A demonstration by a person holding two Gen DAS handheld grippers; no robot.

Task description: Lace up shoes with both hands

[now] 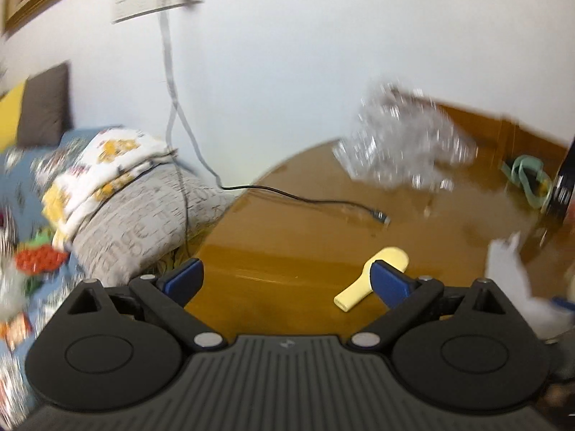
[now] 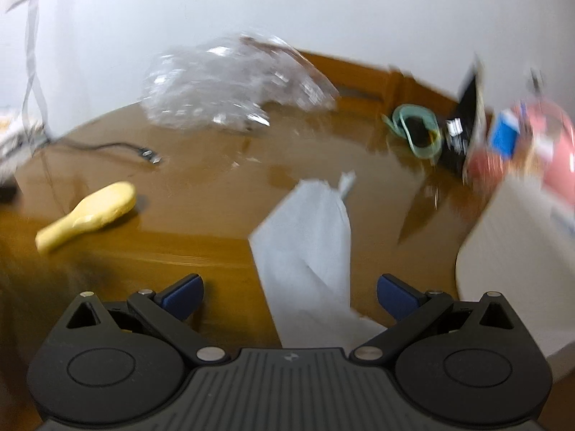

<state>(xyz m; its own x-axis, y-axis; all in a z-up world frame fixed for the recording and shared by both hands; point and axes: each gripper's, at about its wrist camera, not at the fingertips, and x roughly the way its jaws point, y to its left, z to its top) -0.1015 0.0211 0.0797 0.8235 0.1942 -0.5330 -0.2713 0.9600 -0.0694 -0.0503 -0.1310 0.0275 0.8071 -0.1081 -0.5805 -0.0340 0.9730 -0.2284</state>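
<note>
No shoe or lace shows in either view, and both frames are motion-blurred. My left gripper (image 1: 287, 280) hangs open over the brown wooden table (image 1: 287, 237), nothing between its blue pads. A yellow shoehorn-like paddle (image 1: 373, 280) lies just behind its right fingertip. My right gripper (image 2: 289, 296) is open too, above the same table (image 2: 201, 186). A white crumpled bag or paper (image 2: 309, 251) lies between and beyond its fingers. The yellow paddle (image 2: 86, 215) sits to the left in the right wrist view.
A crinkled clear plastic bag (image 1: 402, 143) (image 2: 230, 86) lies at the table's back. A black cable with plug (image 1: 381, 215) crosses the table. A green strap (image 2: 417, 133) and a white box (image 2: 517, 258) are at right. Pillows (image 1: 143, 222) lie left of the table.
</note>
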